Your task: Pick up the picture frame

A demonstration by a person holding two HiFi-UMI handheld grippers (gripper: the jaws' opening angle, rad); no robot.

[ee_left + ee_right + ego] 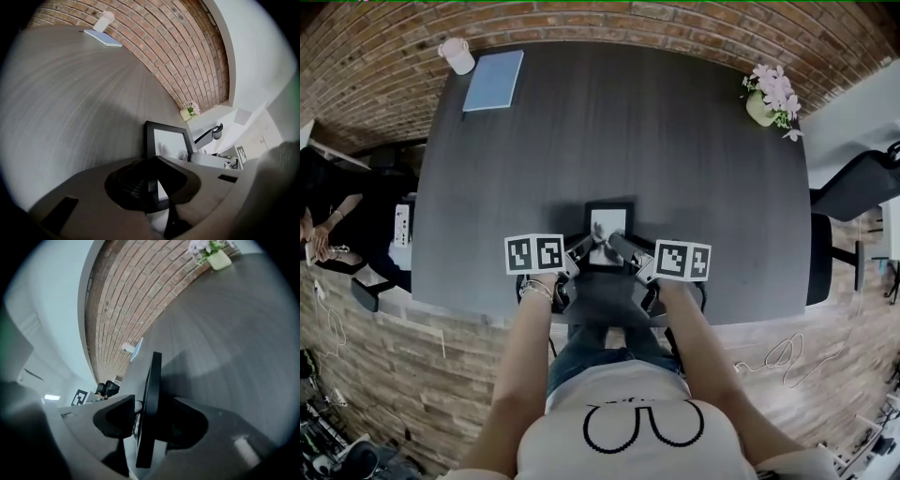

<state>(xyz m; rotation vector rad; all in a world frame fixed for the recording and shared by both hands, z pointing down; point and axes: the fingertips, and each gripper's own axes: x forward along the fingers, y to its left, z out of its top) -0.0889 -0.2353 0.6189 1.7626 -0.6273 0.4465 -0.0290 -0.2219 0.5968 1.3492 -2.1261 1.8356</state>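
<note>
A black picture frame (pixel 607 225) with a white picture is propped up near the front edge of the dark table (pixel 694 169), in front of me. My left gripper (pixel 581 251) is at its lower left corner. In the left gripper view the frame (pixel 149 140) runs between the jaws, which are shut on its edge (pixel 152 187). My right gripper (pixel 621 246) is at the lower right corner. In the right gripper view the frame (pixel 152 390) stands edge-on between the wide jaws (pixel 147 423), with a small gap showing on the left side.
A blue notebook (pixel 494 80) and a pink cup (pixel 457 55) lie at the far left corner. A pot of pink flowers (pixel 769 98) stands at the far right. A chair (pixel 853 187) is on the right and a seated person (pixel 328 220) on the left.
</note>
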